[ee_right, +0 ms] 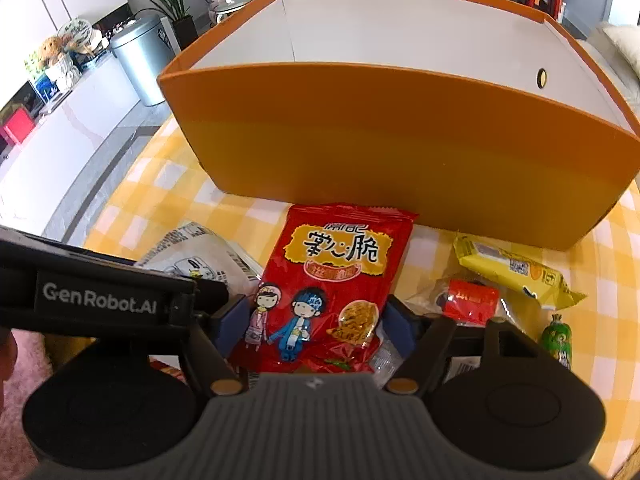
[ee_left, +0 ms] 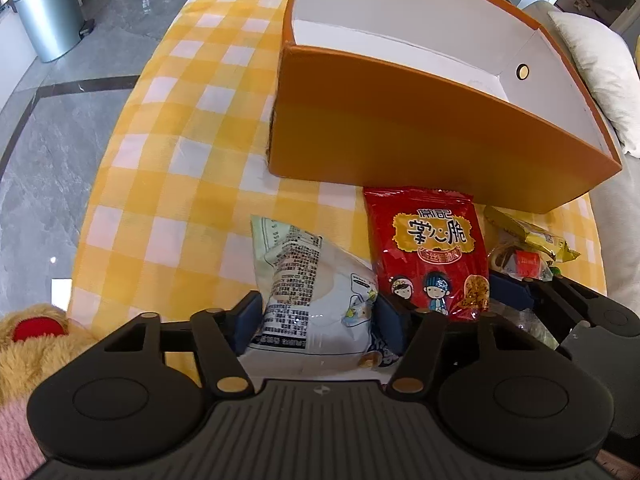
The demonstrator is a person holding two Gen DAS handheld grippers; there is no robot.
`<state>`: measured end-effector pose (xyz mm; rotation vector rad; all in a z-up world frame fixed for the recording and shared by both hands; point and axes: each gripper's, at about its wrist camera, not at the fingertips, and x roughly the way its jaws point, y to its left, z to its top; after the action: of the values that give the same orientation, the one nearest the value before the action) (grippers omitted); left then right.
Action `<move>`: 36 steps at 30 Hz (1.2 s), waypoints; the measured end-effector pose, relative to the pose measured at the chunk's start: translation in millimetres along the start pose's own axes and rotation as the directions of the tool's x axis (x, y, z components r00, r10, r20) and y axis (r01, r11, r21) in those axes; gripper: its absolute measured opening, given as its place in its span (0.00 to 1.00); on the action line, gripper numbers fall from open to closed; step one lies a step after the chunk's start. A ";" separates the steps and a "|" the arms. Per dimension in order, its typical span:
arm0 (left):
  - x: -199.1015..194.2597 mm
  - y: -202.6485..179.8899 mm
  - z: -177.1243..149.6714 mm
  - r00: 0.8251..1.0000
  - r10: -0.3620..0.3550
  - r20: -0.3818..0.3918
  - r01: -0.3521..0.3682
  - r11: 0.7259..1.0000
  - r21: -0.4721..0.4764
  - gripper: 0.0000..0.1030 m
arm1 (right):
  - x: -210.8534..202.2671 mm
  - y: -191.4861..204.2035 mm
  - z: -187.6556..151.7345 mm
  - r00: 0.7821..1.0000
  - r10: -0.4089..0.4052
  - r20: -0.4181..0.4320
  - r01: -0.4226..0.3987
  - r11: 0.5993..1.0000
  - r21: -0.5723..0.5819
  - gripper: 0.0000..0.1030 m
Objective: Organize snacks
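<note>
A white snack packet (ee_left: 312,280) with black print lies on the yellow checked cloth (ee_left: 180,160). My left gripper (ee_left: 318,320) is down over it, and its blue pads touch the packet on both sides. Beside it lies a red snack packet (ee_right: 336,272) with cartoon figures. My right gripper (ee_right: 316,324) straddles that packet's near end with its pads apart and off it. An orange box (ee_right: 400,140) with a white inside stands just behind the snacks, open at the top. A yellow packet (ee_right: 516,268) and a clear-wrapped snack with a red label (ee_right: 472,300) lie to the right.
A small green snack (ee_right: 558,336) sits at the far right. The left gripper's black housing (ee_right: 100,304) crosses the right wrist view. A plush toy (ee_left: 32,340) is at the near left, and a silver bin (ee_left: 48,16) stands on the floor. A cushion (ee_left: 600,72) lies behind the box.
</note>
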<state>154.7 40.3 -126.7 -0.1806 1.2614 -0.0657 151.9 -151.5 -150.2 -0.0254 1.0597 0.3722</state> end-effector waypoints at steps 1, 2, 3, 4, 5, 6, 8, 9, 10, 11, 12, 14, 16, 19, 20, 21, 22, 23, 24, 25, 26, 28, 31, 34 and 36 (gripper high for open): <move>-0.3 -1.0 -0.3 1.000 0.004 0.004 -0.004 1.000 0.006 0.66 | -0.4 0.7 -0.7 1.000 -0.006 0.003 0.006 1.000 -0.009 0.63; -0.7 -1.7 -0.7 1.000 0.007 0.008 -0.007 1.000 0.009 0.65 | -0.8 1.0 -1.0 1.000 -0.009 0.006 0.010 1.000 -0.017 0.62; -1.3 -2.1 -1.2 1.000 0.007 0.012 -0.007 1.000 0.010 0.63 | -1.2 0.6 -1.5 1.000 -0.009 0.008 0.009 1.000 -0.021 0.60; -1.9 -2.5 -1.5 1.000 0.004 0.015 -0.004 1.000 0.011 0.61 | -1.4 -0.1 -1.9 1.000 -0.007 0.011 0.007 1.000 -0.023 0.58; -2.8 -2.9 -1.8 1.000 0.004 0.017 -0.004 1.000 0.013 0.58 | -1.6 -0.2 -2.2 1.000 -0.006 0.014 0.007 1.000 -0.025 0.57; -3.9 -3.1 -2.2 1.000 0.004 0.021 -0.005 1.000 0.012 0.57 | -2.1 -0.2 -2.6 1.000 -0.007 0.018 0.008 1.000 -0.030 0.56; -6.5 -2.0 -2.5 1.000 0.005 0.029 -0.005 1.000 0.004 0.55 | -2.9 0.2 -3.1 1.000 -0.010 0.023 0.011 0.999 -0.048 0.54; -8.5 -0.8 -3.1 0.999 0.003 0.034 -0.003 1.000 -0.003 0.55 | -3.7 0.2 -3.2 1.000 -0.009 0.027 0.011 0.998 -0.057 0.53; -11.1 0.2 -3.7 0.999 0.003 0.040 -0.003 1.000 -0.006 0.54 | -4.7 0.0 -3.2 1.000 -0.008 0.029 0.010 0.998 -0.060 0.52; -14.3 0.9 -4.3 0.999 0.003 0.048 -0.003 1.000 -0.008 0.54 | -6.3 -0.5 -3.2 1.000 -0.006 0.030 0.008 0.998 -0.061 0.52; -17.8 1.6 -4.8 0.998 0.004 0.058 -0.003 1.000 -0.011 0.54 | -8.5 -1.5 -3.1 0.999 -0.001 0.032 0.003 0.998 -0.059 0.52; -25.9 3.0 -6.0 0.997 0.007 0.079 -0.005 1.000 -0.022 0.54 | -14.5 -2.5 -2.6 0.999 0.007 0.038 -0.005 0.998 -0.059 0.52; -34.5 4.5 -8.4 0.995 0.002 0.100 0.002 0.999 -0.039 0.54 | -21.6 -2.5 -2.2 0.999 0.014 0.044 -0.012 0.998 -0.062 0.52; -47.0 5.3 -11.0 0.991 0.002 0.134 0.006 0.998 -0.055 0.54 | -35.2 -1.3 -3.0 0.998 0.031 0.062 -0.027 0.998 -0.064 0.52; -51.9 5.1 -11.8 0.989 0.005 0.149 0.004 0.998 -0.058 0.54 | -40.4 -1.0 -3.8 0.997 0.034 0.070 -0.029 0.997 -0.066 0.52; -55.7 5.1 -12.2 0.987 0.005 0.161 0.005 0.998 -0.059 0.55 | -45.8 -0.7 -4.5 0.996 0.037 0.080 -0.031 0.997 -0.068 0.52; -61.3 5.0 -13.2 0.984 0.003 0.177 0.008 0.998 -0.060 0.54 | -52.3 -0.7 -5.5 0.995 0.040 0.093 -0.034 0.997 -0.069 0.52; -67.0 4.6 -14.2 0.982 0.001 0.191 0.011 0.998 -0.060 0.54 | -57.9 -1.0 -6.9 0.994 0.043 0.104 -0.036 0.997 -0.069 0.52; -71.8 4.6 -15.4 0.979 -0.002 0.203 0.014 0.998 -0.059 0.54 | -64.1 -1.7 -8.5 0.992 0.043 0.115 -0.036 0.997 -0.067 0.52; -77.1 3.9 -16.1 0.976 -0.004 0.217 0.016 0.998 -0.057 0.54 | -70.6 -2.9 -10.6 0.991 0.042 0.127 -0.034 0.997 -0.064 0.52; -82.4 2.8 -16.6 0.973 -0.004 0.231 0.017 0.998 -0.054 0.54 | -77.1 -4.8 -12.8 0.990 0.041 0.136 -0.033 0.998 -0.059 0.52; -91.1 0.4 -17.7 0.967 -0.006 0.256 0.018 0.999 -0.044 0.54 | -90.0 -7.6 -16.5 0.987 0.037 0.158 -0.030 0.998 -0.046 0.52; -103.7 -4.3 -18.1 0.956 -0.017 0.293 0.026 0.999 -0.028 0.55 | -110.3 -11.2 -21.7 0.979 0.026 0.200 -0.021 0.999 -0.028 0.52; -113.2 -10.0 -18.1 0.947 -0.028 0.321 0.033 0.999 -0.010 0.55 | -132.3 -14.2 -24.1 0.969 0.017 0.247 -0.015 1.000 -0.008 0.52; -119.4 -15.2 -17.3 0.940 -0.037 0.338 0.035 0.999 0.010 0.55 | -147.8 -16.9 -25.3 0.960 0.010 0.281 -0.013 1.000 0.007 0.52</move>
<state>102.6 41.3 -16.9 -0.2026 0.9137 -0.0652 71.7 -214.7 -39.0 0.0406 0.7799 0.3697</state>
